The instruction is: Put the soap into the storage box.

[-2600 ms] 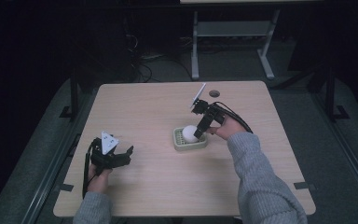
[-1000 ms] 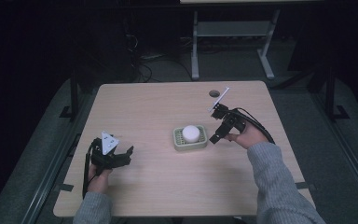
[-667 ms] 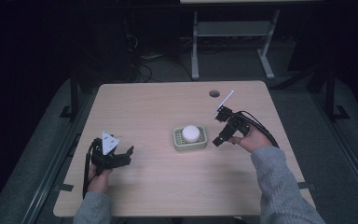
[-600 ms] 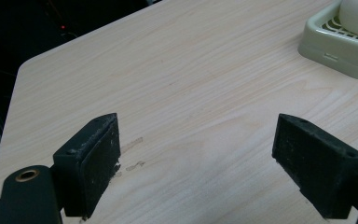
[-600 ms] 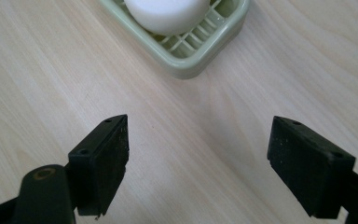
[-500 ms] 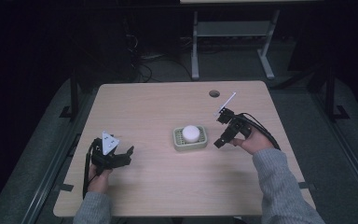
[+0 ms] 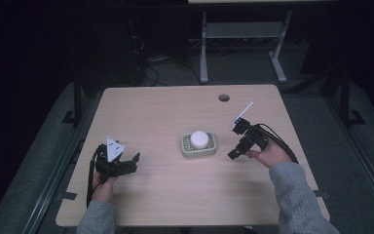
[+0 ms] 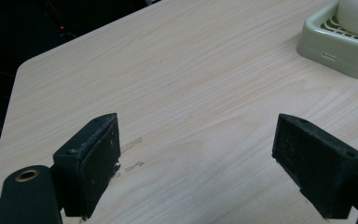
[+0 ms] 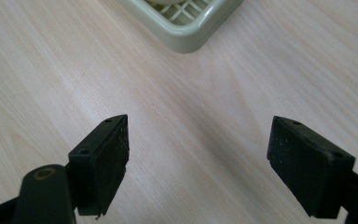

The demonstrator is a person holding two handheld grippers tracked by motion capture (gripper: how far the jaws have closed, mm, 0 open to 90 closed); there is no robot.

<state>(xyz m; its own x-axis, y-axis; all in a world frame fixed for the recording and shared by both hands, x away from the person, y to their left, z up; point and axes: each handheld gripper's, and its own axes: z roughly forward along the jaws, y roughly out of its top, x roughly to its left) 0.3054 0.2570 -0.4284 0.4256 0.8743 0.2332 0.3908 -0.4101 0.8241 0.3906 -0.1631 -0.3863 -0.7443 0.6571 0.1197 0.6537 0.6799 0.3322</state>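
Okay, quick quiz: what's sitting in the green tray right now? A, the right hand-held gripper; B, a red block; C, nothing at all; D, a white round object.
D: the high view shows a white round object resting in the green tray, with the right hand-held gripper open beside it on the table.

Your tabletop [image 7: 165,112] was pale wood grain, the soap dish [image 7: 198,145] a light sage green with slatted grid, the soap [image 7: 199,139] plain white. Both your hand-held grippers had matte black jaws, sleeves [image 7: 299,195] grey.
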